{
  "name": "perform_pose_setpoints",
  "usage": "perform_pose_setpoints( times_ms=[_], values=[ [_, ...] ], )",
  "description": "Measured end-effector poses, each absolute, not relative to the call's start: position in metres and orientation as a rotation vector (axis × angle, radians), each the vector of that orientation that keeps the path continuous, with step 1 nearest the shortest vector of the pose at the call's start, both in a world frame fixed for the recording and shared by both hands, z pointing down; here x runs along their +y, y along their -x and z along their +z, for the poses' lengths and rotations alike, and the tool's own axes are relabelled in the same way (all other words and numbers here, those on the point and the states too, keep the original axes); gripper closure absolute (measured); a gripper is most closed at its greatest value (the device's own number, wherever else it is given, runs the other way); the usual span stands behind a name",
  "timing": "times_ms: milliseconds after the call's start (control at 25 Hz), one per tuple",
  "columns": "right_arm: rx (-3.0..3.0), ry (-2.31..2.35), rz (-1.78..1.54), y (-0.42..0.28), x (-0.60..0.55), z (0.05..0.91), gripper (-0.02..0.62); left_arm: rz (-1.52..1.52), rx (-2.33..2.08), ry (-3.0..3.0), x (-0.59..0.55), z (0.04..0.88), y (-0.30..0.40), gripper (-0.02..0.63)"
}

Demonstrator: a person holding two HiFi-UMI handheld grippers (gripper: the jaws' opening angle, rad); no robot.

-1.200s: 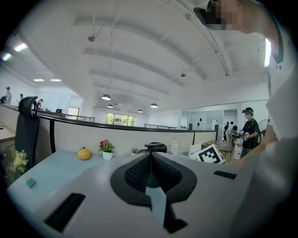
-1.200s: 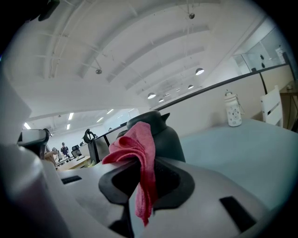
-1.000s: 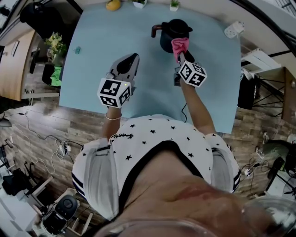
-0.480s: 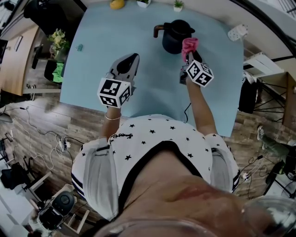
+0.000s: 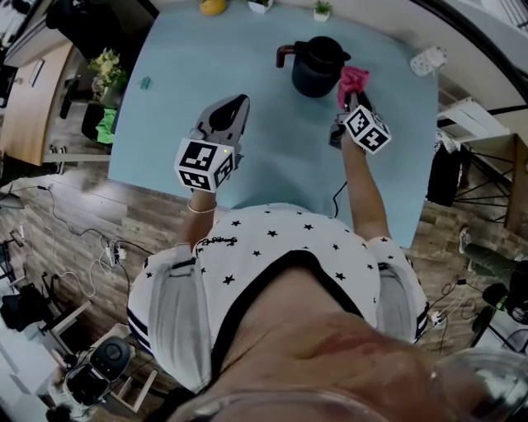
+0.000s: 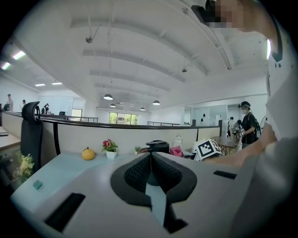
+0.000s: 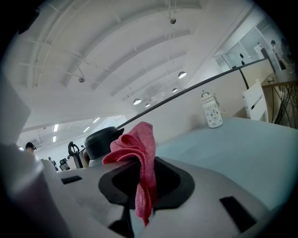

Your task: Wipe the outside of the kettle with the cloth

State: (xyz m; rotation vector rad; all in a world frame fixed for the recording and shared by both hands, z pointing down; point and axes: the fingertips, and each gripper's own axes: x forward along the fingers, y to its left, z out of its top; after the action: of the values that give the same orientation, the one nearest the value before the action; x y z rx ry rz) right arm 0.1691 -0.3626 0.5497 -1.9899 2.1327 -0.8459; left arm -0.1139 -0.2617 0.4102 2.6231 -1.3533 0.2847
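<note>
- Pale blue table point(image 5: 190, 74) carries the job: the kettle point(image 5: 317, 66), dark and lidded, stands upright towards its far edge, with its handle jutting to the left.
- At the kettle's right flank sits the pink cloth point(image 5: 353, 79), bunched, about level with the upper body. From above it looks pressed to the wall or only just beside it. The right gripper view puts the kettle a little left of the cloth, so I cannot say for certain that they touch.
- The right gripper point(image 5: 351, 96) has its jaws closed on the cloth. A fold hangs down between the pads and the rest sprouts above the tips.
- The left gripper point(image 5: 237, 102) hangs over the near middle of the table, well apart from the kettle. Its jaws meet at the tips with nothing between them, so it is neither steadying nor holding anything.
- Progress, as a judgement: the cloth is in hand and brought to the kettle, so wiping looks to be under way on the right side. No smear or sheen shows which areas have been covered. The handle side, the far face and the lid would need passes too, and the kettle may want steadying or turning to reach them.
- Along the far edge stand a yellow fruit-like object point(image 5: 213, 7) and two small potted plants point(image 5: 322, 10), all clear of the work.
</note>
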Motion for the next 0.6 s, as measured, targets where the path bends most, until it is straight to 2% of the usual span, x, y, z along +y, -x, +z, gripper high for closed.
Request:
perform_pose_setpoints(
  times_ms=[360,600],
  values=[
    [2.104,1.981,-0.795,-0.175,-0.345,0.526,0.526,0.266,-1.321,-2.649,-0.258,0.407,0.109,0.577],
    [2.174,1.865,-0.773,-0.142,-0.327,0.505,0.526,0.239,-1.318,-2.673,-0.254,0.402,0.108,0.577]
  ],
)
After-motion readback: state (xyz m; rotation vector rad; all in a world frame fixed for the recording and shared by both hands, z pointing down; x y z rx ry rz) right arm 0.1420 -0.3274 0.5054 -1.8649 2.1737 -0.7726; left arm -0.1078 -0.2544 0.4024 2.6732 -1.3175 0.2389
